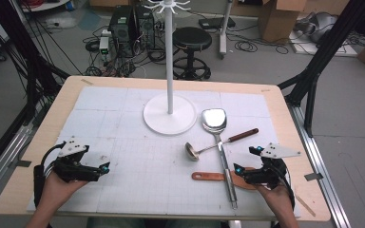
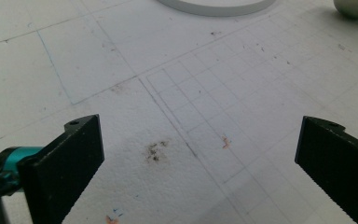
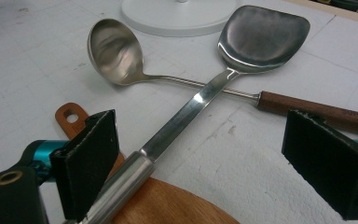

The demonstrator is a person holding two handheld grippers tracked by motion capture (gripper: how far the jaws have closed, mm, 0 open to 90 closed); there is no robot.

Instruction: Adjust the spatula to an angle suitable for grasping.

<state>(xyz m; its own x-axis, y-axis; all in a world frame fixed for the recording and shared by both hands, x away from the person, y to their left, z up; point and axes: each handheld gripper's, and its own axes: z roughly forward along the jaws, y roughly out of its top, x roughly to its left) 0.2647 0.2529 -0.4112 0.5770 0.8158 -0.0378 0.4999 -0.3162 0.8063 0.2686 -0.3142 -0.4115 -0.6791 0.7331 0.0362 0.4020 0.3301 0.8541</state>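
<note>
Both tongs stand wide and hold nothing. The right tongs (image 1: 238, 169) hover low over a pile of three utensils at the right of the worktop (image 1: 285, 102), nearest the steel turner (image 3: 261, 35), whose handle runs in between the jaws in the right gripper view, though the pads do not touch it. That looks like the line-up for a grip on the handle. The turner lies across both the ladle (image 3: 114, 51) and the wooden spatula (image 3: 168, 205) (so it is likely the one to lift first), its blade toward the white rack (image 1: 169, 71), whose top hooks suggest where the utensils are meant to hang. The left tongs (image 1: 105, 167) wait over bare mat (image 2: 121, 46) at the worktop's left, well apart from the pile, seemingly kept out of the way.

The spatula's blade is cut off by the frame's lower edge and partly covered by the turner's handle. The ladle handle's end runs behind the right jaw. The hooks are too small to count.
</note>
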